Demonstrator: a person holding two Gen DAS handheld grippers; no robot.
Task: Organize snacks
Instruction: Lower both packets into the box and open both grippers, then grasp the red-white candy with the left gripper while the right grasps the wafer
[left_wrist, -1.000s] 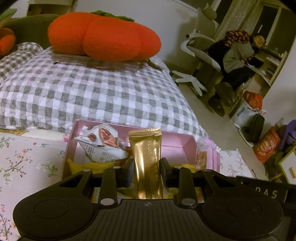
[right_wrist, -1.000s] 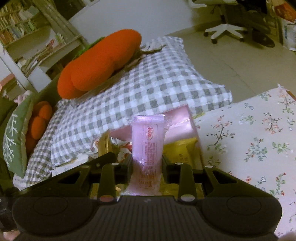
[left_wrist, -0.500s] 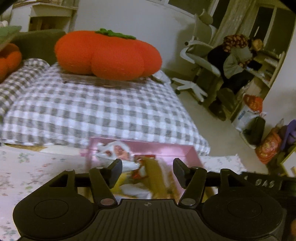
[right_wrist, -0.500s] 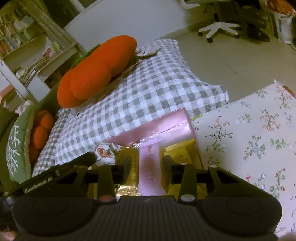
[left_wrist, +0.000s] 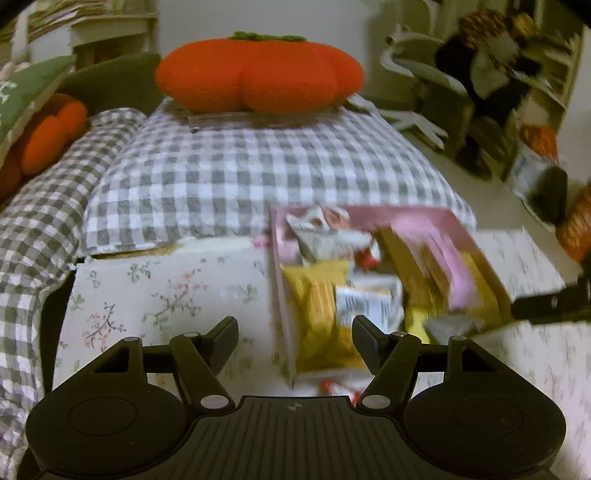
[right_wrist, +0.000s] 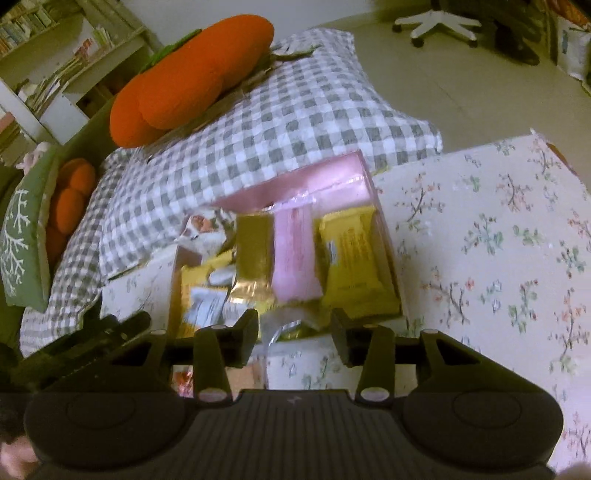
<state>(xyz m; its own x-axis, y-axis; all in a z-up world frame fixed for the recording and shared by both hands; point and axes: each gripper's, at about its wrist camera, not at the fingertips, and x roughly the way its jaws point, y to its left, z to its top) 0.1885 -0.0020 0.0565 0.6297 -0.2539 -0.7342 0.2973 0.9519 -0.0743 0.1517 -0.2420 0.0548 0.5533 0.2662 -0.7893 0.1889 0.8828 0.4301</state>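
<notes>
Both grippers have let go since a second ago: the gold packet (right_wrist: 255, 258) that stood between the left fingers and the pink packet (right_wrist: 295, 254) that stood between the right ones now lie in the pink box (right_wrist: 332, 173), and both tools have pulled back from it.

Nearest the left wrist camera, the left gripper (left_wrist: 293, 338) hangs with its jaws spread wide and nothing between them, above the floral cloth (left_wrist: 166, 288) and the box's near left corner. The right gripper (right_wrist: 293, 328) is likewise parted and empty, just short of the box's near edge, over a crumpled silvery wrapper (right_wrist: 284, 325) that spills at that edge.

Inside the box, seen from the right wrist, three packets lie side by side along its length: the gold one on the left, the pink one in the middle, partly overlapping its neighbours, and a yellow packet (right_wrist: 354, 266) against the right wall. Left of the gold packet sit another yellow wrapper (right_wrist: 195, 277) and a white printed wrapper (right_wrist: 207, 306). At the far left corner a white bag with a red-brown picture (right_wrist: 203, 229) stands higher than the rest. The left wrist view shows the same contents, blurred.

Beyond the box lies a grey-and-white checked cushion (right_wrist: 295, 110), touching the box's far wall, with a large orange pumpkin pillow (left_wrist: 258, 81) on top. Farther left are a smaller orange pillow (left_wrist: 48, 136) and a green cushion (right_wrist: 22, 236).
</notes>
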